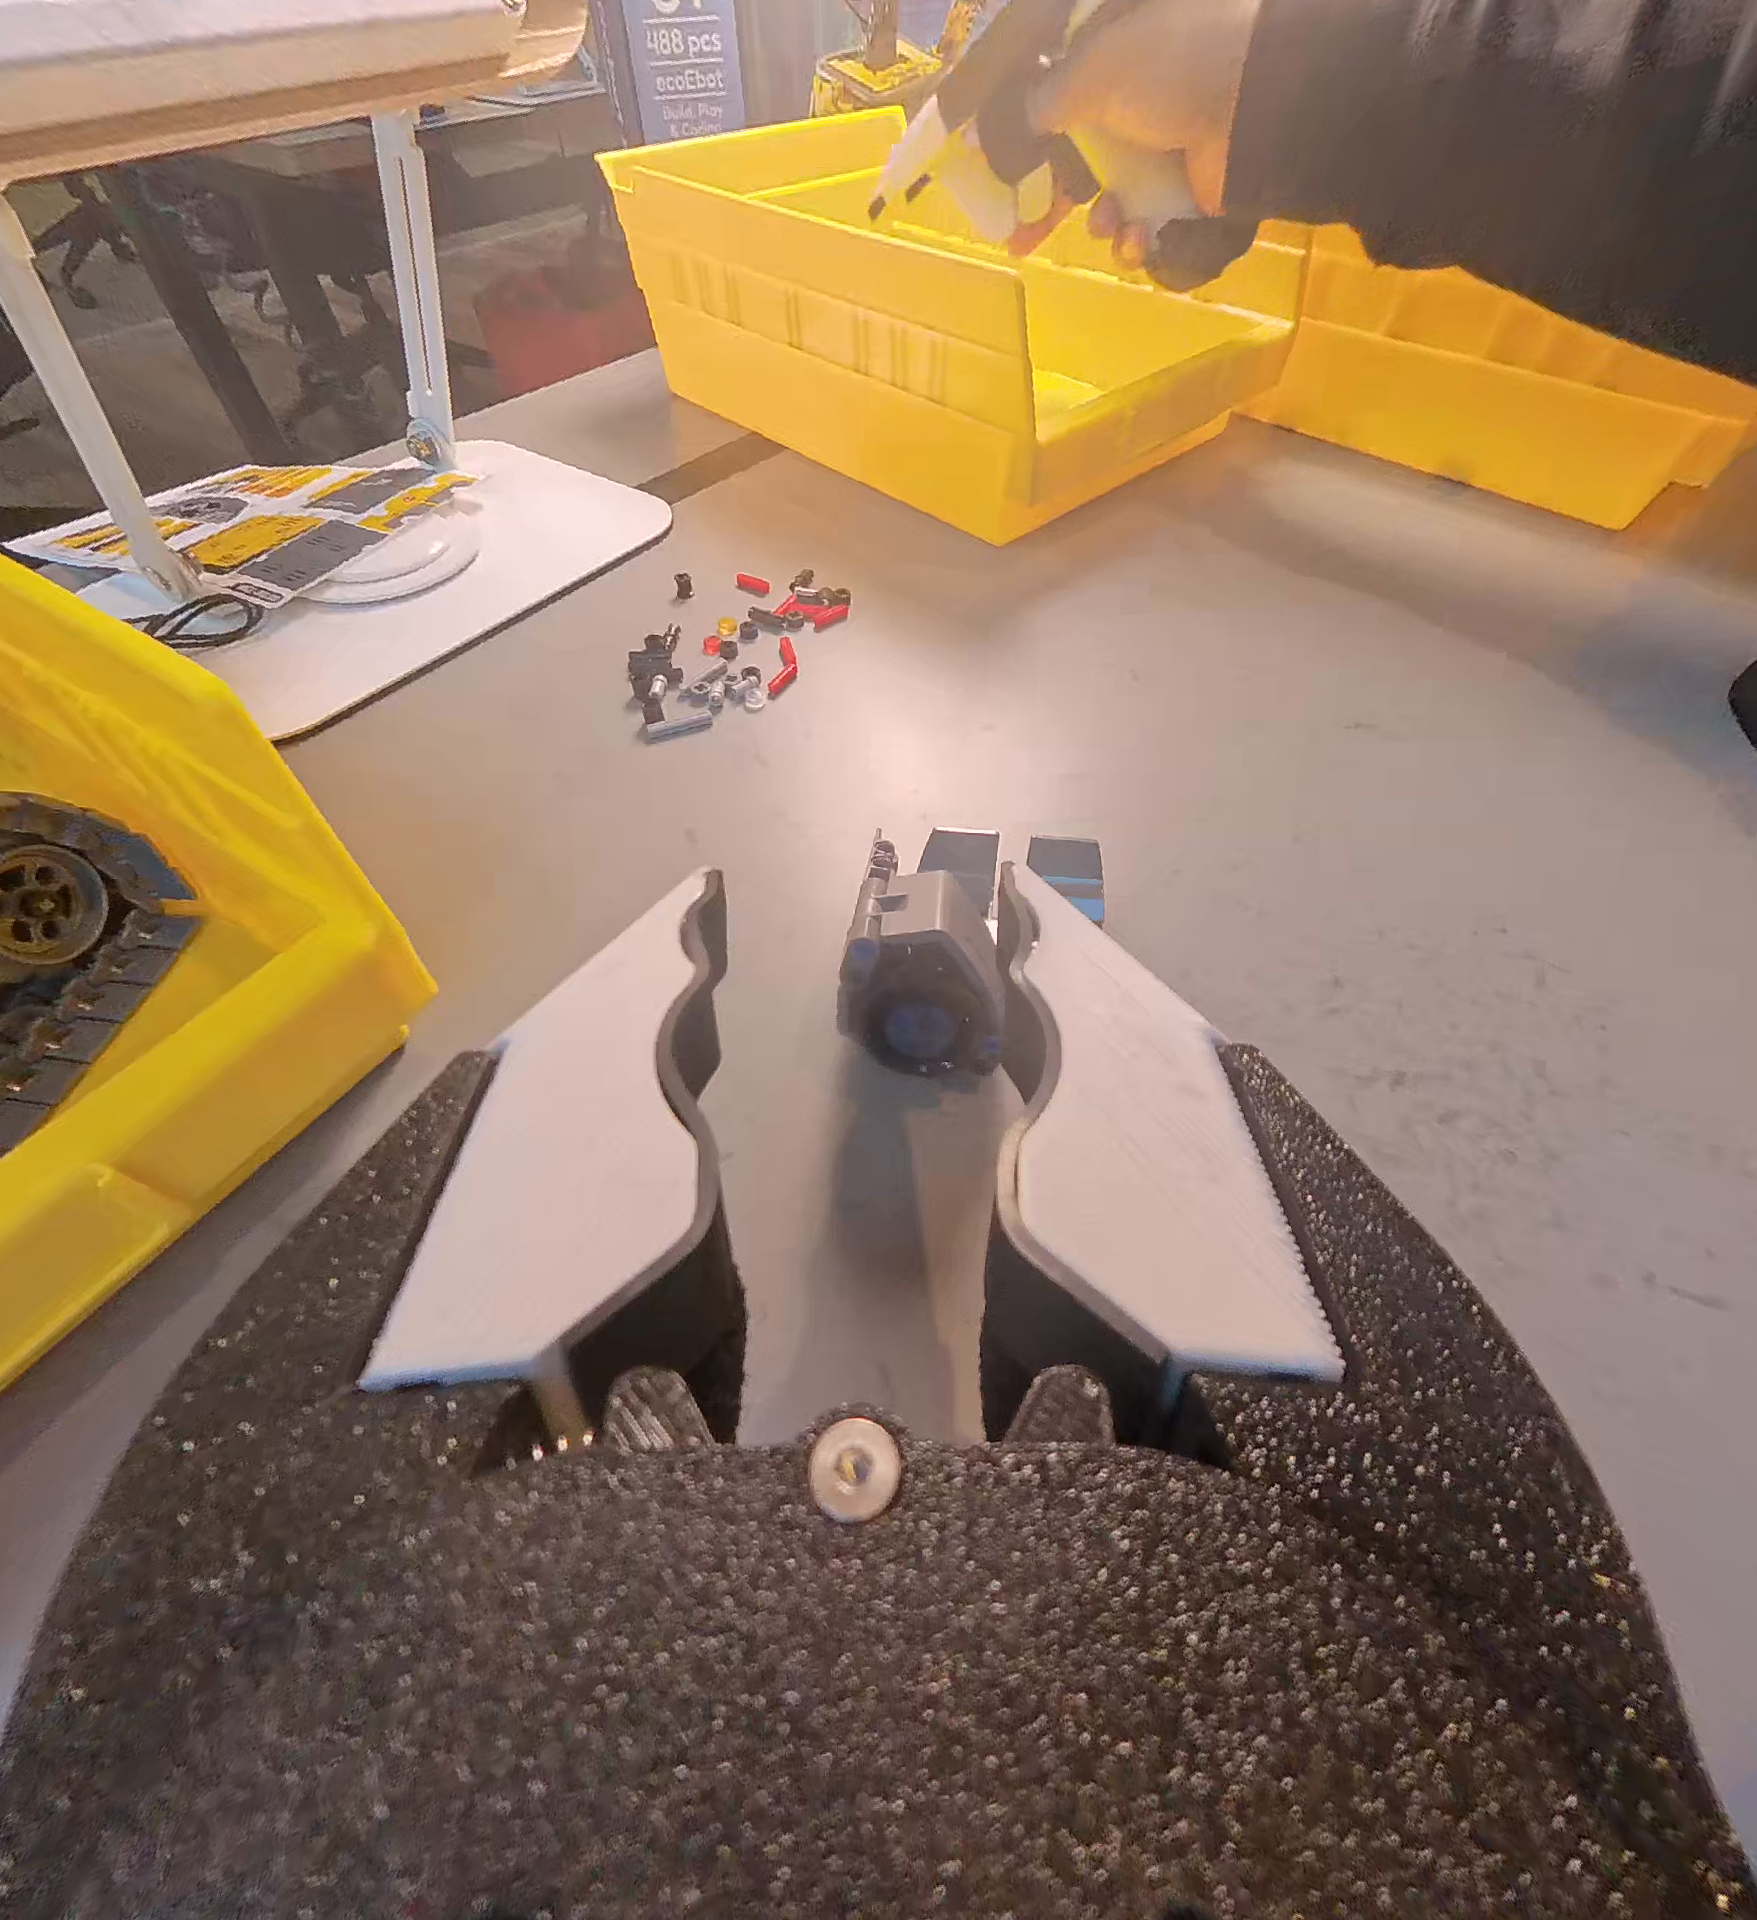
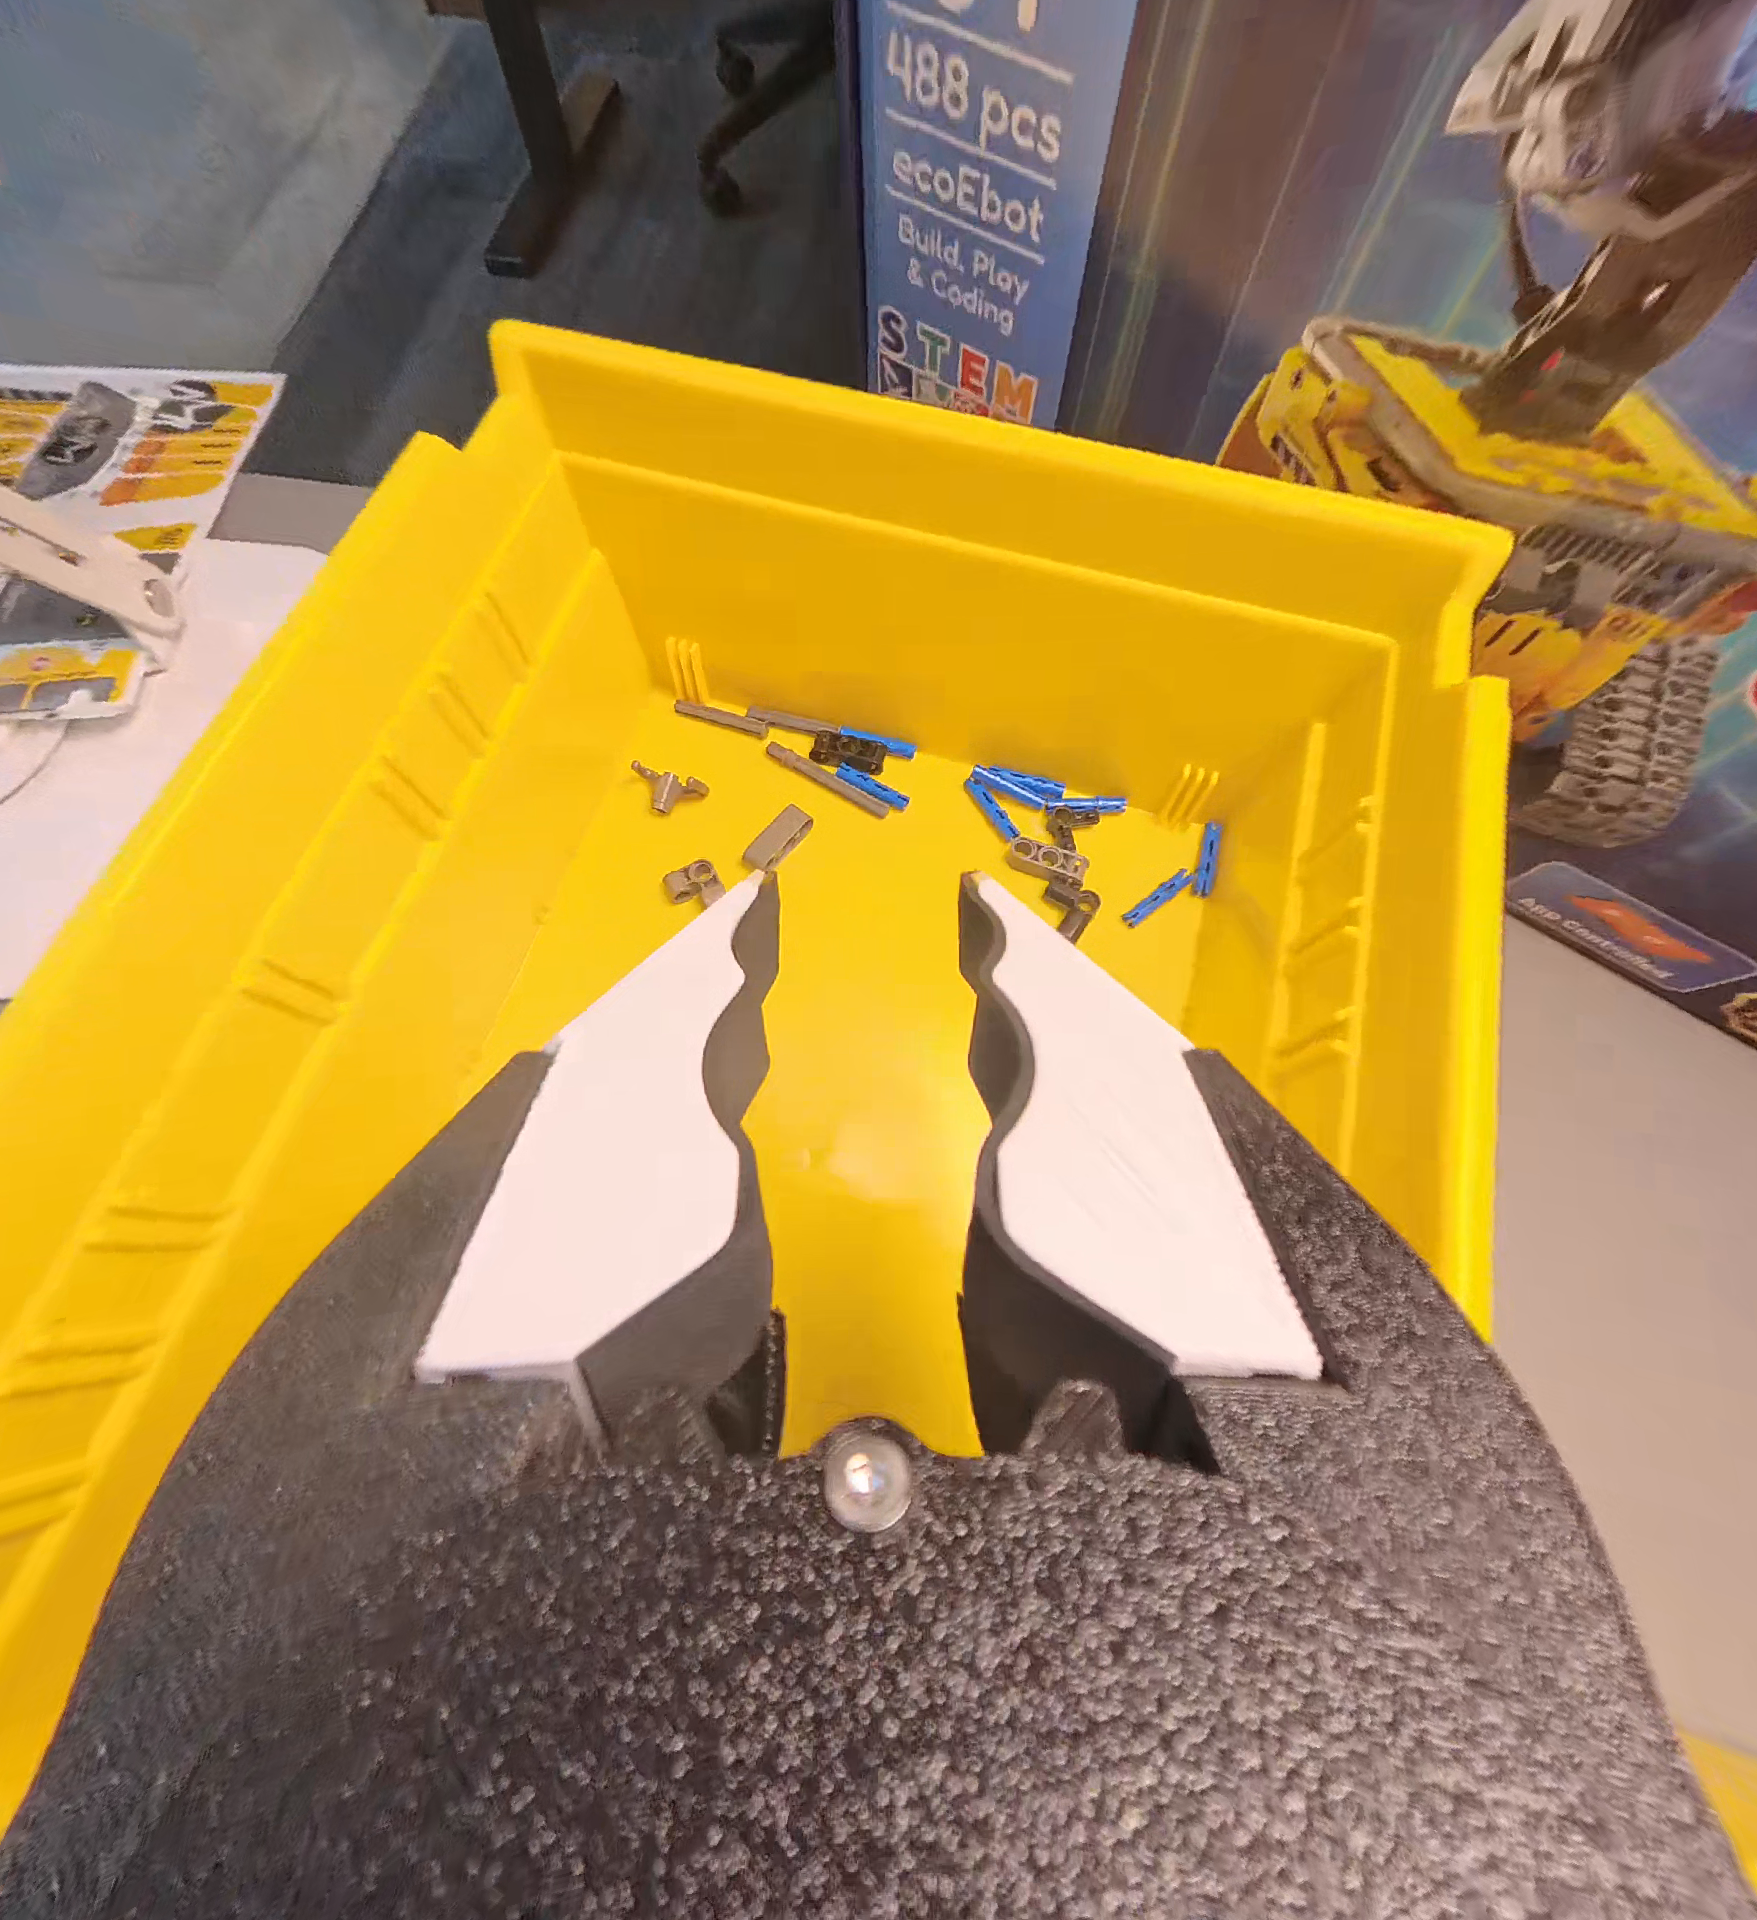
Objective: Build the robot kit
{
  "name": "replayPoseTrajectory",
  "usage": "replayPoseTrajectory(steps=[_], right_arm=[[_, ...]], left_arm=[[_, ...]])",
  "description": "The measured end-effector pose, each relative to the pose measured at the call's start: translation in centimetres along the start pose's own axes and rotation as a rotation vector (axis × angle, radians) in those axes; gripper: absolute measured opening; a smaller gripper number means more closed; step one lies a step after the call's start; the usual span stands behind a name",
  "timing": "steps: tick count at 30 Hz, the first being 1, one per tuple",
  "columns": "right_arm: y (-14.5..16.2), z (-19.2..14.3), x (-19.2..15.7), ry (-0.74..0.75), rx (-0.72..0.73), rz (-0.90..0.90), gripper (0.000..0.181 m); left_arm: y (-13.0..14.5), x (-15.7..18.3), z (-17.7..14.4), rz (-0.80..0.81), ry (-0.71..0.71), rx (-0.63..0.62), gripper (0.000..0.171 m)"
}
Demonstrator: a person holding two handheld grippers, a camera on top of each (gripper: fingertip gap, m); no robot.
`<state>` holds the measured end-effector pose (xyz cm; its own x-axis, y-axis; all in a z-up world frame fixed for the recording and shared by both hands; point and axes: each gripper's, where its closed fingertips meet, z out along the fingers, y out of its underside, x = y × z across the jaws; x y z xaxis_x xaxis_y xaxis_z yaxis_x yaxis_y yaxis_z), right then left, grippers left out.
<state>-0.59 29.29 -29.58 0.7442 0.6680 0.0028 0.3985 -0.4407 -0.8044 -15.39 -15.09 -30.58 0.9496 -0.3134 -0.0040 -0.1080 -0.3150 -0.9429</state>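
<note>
My left gripper (image 1: pixel 858 883) hovers low over a pale grey tabletop (image 1: pixel 1269 935), its two white, wavy-edged fingers spread wide and holding nothing. Between them, nearer my right-hand finger and seemingly touching its inner edge, lies a dark grey plastic motor block with a round blue-centred end (image 1: pixel 921 977); I cannot tell whether that finger truly presses on it. Just beyond the block sit two small blue bricks (image 1: pixel 1061 862). Farther ahead lies a loose scatter of tiny red, black and grey connector pins (image 1: pixel 739 649). To my left stands a yellow plastic bin holding a tracked toy vehicle (image 1: pixel 32 935). Ahead on the left, a sticker sheet (image 1: pixel 261 514) rests on a white stand base.

My right gripper (image 2: pixel 869 881) reaches down into an open yellow plastic storage bin (image 2: pixel 957 520), fingers well apart and empty. Small grey and blue pins and beams (image 2: pixel 1009 795) lie on the bin floor around and beyond the fingertips; a grey link sits just past my left-hand tip, another cluster just beside the right-hand tip. Behind the bin stands a printed blue toy box (image 2: pixel 1269 260).

From the left wrist view, that same right gripper (image 1: pixel 900 203) appears far ahead, held by a hand over the bin.
</note>
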Motion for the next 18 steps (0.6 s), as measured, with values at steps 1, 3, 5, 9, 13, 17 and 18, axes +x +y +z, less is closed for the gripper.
replayPoseTrajectory(steps=[1, 3, 5, 9, 13, 17, 18], right_arm=[[0.4, 0.8, 0.2, 0.007, -0.019, 0.017, 0.036], [1.2, 2.2, 0.8, 0.026, -0.051, 0.053, 0.038], [1.9, 3.3, 1.7, 0.070, -0.077, 0.058, 0.038], [2.6, 4.7, 3.3, 0.141, -0.094, 0.082, 0.038], [3.1, 5.8, 3.8, 0.182, -0.123, 0.090, 0.037], [3.5, 6.8, 4.3, 0.224, -0.157, 0.083, 0.031], [3.5, 6.9, 4.4, 0.237, -0.168, 0.075, 0.027]], left_arm=[[0.0, 0.0, 0.0, -0.001, 0.002, -0.001, 0.051], [0.1, 0.1, 0.0, -0.003, 0.006, -0.002, 0.051], [0.2, 0.1, 0.1, -0.002, 0.008, -0.004, 0.051], [0.3, 0.2, 0.2, -0.016, 0.019, -0.004, 0.051], [0.5, 0.2, 0.3, -0.029, 0.028, -0.005, 0.051], [0.5, 0.1, 0.3, -0.036, 0.029, -0.004, 0.051], [0.5, 0.1, 0.3, -0.038, 0.030, -0.003, 0.051]])
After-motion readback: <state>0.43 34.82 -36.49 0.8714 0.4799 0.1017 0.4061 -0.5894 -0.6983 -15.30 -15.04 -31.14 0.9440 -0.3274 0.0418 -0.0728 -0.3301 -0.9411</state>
